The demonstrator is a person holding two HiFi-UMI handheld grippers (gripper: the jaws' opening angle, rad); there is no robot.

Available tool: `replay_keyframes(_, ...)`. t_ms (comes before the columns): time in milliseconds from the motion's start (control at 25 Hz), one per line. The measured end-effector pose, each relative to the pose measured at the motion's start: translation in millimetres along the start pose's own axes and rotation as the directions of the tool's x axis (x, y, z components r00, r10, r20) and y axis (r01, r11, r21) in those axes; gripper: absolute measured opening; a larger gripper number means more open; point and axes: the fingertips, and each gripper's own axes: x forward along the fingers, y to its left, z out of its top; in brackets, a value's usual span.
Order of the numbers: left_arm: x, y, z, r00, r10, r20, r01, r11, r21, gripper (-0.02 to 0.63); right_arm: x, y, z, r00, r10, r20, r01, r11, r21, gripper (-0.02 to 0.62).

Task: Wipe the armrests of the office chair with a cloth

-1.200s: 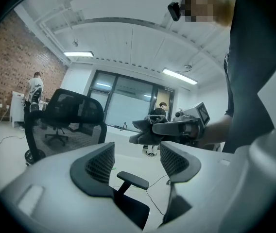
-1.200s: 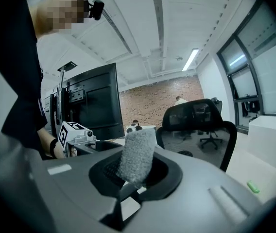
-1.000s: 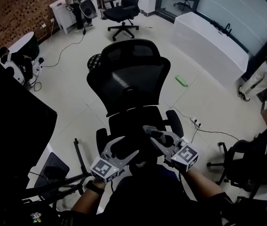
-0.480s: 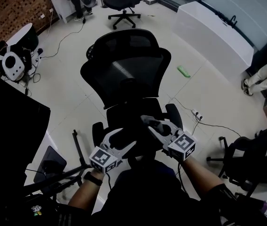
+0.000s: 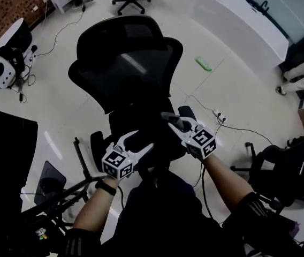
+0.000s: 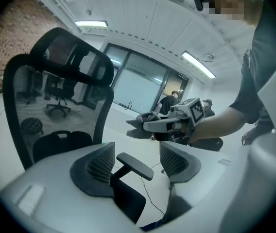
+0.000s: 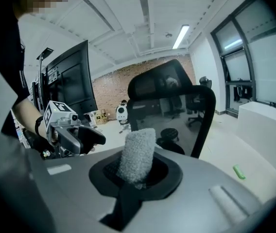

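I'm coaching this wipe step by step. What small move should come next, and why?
Probably lower the right gripper until its grey cloth meets the armrest pad. The jaws are shut on the cloth. The left gripper view shows the cloth in the air above that pad, not touching it, so no wiping can start yet.

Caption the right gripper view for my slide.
Right claw clamps a fluffy grey cloth, facing the black mesh office chair.

Right armrest (image 5: 186, 111) — partly behind right gripper (image 5: 171, 120)
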Motion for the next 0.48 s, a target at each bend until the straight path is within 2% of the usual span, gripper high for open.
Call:
replay_keyframes(280, 50, 12, -32, 0.997, -0.007, -0.076, 0.001, 0.997, -0.078, 0.313, 19, -74, -58, 0.987, -0.041, -0.154, 0.036, 0.999, -0.033, 0.034)
replay_keyframes(480, 80, 21, -53, 0.992, -0.003, -0.126, -0.011, 0.994, -0.111, 0.314, 29, -119, -103, 0.959, -0.070, -0.275, 0.052, 0.996, -0.071, 0.034)
